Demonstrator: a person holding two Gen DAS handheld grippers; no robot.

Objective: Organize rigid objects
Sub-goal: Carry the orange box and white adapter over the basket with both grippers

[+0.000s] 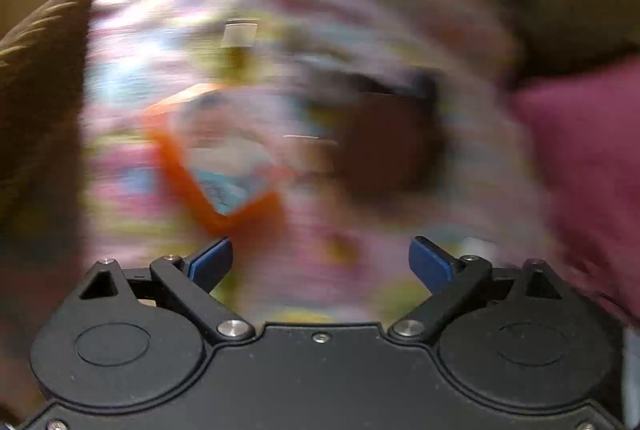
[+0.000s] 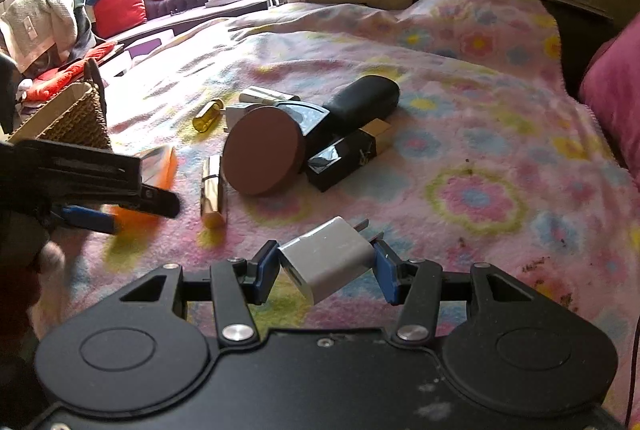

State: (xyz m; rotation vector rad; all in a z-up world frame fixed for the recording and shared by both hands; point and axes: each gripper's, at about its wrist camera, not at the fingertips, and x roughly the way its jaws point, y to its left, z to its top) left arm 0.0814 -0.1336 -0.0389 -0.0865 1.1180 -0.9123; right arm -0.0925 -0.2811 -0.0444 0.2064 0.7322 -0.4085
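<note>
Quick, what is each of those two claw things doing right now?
Left gripper: jaws open wide, nothing between them; an orange box lies ahead.
Right gripper: jaws closed on a white plastic plug adapter.

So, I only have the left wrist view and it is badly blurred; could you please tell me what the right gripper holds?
Observer: The right gripper is shut on a white plug adapter, prongs pointing away.
Operator: Thanks. Is there a basket?
Observer: Yes, a wicker basket sits at the left, beyond the left gripper.
Operator: And mid-blanket?
Observer: A brown round disc sits clustered with a black case on the flowered blanket.
</note>
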